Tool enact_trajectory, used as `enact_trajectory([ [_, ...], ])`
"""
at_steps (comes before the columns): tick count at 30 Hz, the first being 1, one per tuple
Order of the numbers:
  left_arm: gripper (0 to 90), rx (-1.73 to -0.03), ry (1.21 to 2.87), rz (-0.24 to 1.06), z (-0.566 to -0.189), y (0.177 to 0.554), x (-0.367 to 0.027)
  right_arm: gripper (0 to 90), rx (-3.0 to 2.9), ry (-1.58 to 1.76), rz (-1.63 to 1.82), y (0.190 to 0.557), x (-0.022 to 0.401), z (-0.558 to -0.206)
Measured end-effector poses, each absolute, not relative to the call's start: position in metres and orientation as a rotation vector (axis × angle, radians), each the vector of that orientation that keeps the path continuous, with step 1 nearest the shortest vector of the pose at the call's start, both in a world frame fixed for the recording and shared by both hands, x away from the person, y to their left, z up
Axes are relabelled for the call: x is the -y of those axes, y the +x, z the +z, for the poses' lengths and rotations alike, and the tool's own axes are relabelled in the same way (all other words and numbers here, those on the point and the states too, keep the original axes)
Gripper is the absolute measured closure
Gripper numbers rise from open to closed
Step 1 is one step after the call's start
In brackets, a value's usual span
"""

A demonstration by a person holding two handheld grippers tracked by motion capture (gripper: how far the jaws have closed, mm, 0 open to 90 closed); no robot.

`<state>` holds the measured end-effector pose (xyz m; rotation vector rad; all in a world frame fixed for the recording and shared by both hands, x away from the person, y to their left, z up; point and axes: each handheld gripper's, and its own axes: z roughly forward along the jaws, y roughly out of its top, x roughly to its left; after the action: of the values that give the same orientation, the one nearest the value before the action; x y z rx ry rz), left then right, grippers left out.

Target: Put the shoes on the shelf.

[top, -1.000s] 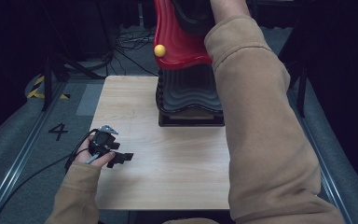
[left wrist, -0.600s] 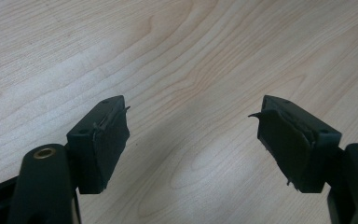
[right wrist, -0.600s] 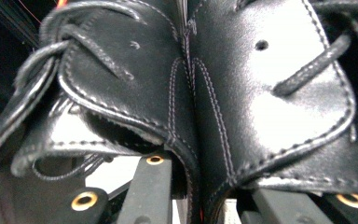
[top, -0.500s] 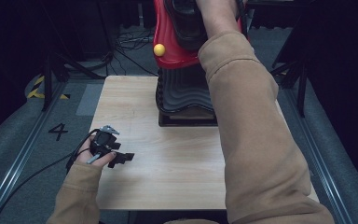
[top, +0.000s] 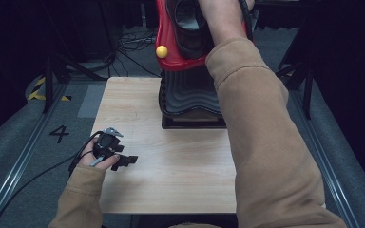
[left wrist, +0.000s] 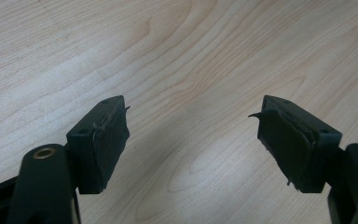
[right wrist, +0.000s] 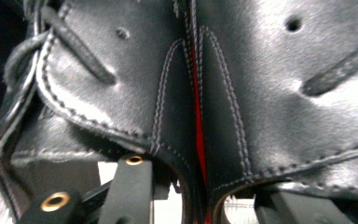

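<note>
A pair of black leather shoes (right wrist: 205, 93) sits in a red tray (top: 171, 52) atop a black ribbed stand (top: 190, 95) at the table's (top: 171, 180) twelve o'clock edge. The right gripper (right wrist: 191, 200) is pressed close against the shoes, its jaws just now widening, grip unclear. At eight o'clock, the left gripper (left wrist: 191, 135) rests wide apart, empty.

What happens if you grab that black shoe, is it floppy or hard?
The black shoe looks like shiny stitched leather, so it probably bends a little yet keeps its shape. That smooth shine may make it a bit slippery. Its lace would likely flop about.
</note>
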<state>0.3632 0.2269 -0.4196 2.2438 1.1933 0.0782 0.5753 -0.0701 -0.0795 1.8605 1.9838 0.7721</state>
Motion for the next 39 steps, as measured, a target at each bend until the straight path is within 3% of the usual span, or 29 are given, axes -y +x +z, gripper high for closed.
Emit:
enact_trajectory([
  [5, 25.1, -1.195, 2.246, 0.062, -0.421, 0.364, -0.224, 55.5, -2.007, 1.866, 0.816, 0.568, 0.073, -0.079],
  [15, 25.1, -1.177, 2.252, 0.071, -0.416, 0.362, -0.218, 52.1, -2.028, 1.801, 0.877, 0.543, 0.088, -0.062],
  [29, 25.2, -1.179, 2.248, 0.108, -0.409, 0.354, -0.218, 47.8, -2.094, 1.601, 0.954, 0.484, 0.155, -0.031],
  [39, 25.4, -1.219, 2.227, 0.145, -0.403, 0.34, -0.224, 44.1, -2.173, 1.469, 0.964, 0.441, 0.224, -0.043],
])
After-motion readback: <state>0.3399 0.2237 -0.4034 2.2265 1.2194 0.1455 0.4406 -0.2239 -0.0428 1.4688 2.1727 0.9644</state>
